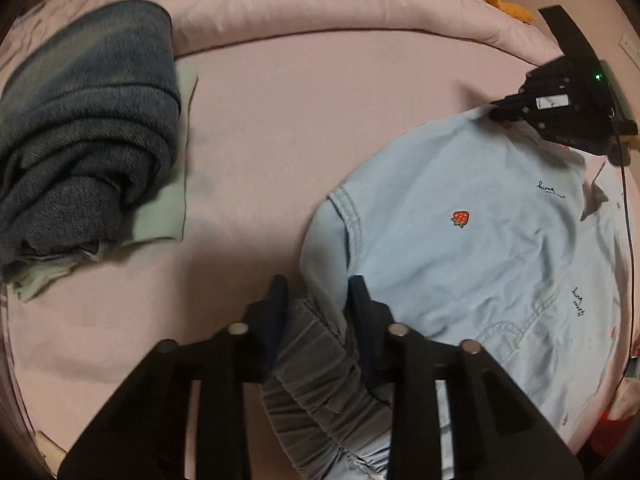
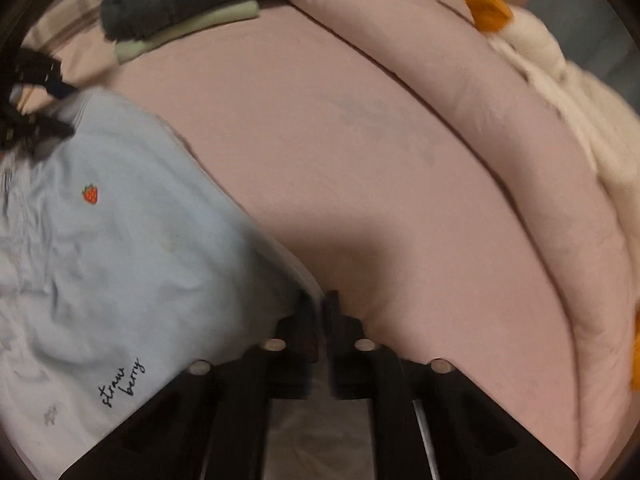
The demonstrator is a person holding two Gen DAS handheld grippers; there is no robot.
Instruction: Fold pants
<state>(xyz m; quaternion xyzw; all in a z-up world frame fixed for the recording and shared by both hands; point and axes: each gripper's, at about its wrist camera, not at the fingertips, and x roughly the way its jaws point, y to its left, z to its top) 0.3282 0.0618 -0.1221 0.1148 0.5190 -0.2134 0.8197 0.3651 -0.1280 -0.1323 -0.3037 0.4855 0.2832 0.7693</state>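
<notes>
Pants [image 1: 460, 240], light blue w/ strawberry patch, lay spread on the pink bed [image 1: 300, 140]. I saw left gripper [image 1: 316, 292] clamped on the gathered grey waistband [image 1: 316, 352] at one corner. Right gripper [image 2: 318, 304] was pressed together at the opposite edge, apparently pinching fabric, blurry tho. Folded jeans [image 1: 88, 128] sat on a green cloth [image 1: 168, 184], well apart.

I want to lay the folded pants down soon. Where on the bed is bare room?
Free: the pink sheet between the jeans pile and the light blue pants, up to the rolled duvet. Crowded: the pile's side, and the far edge, where a plush toy lies on the duvet.
</notes>
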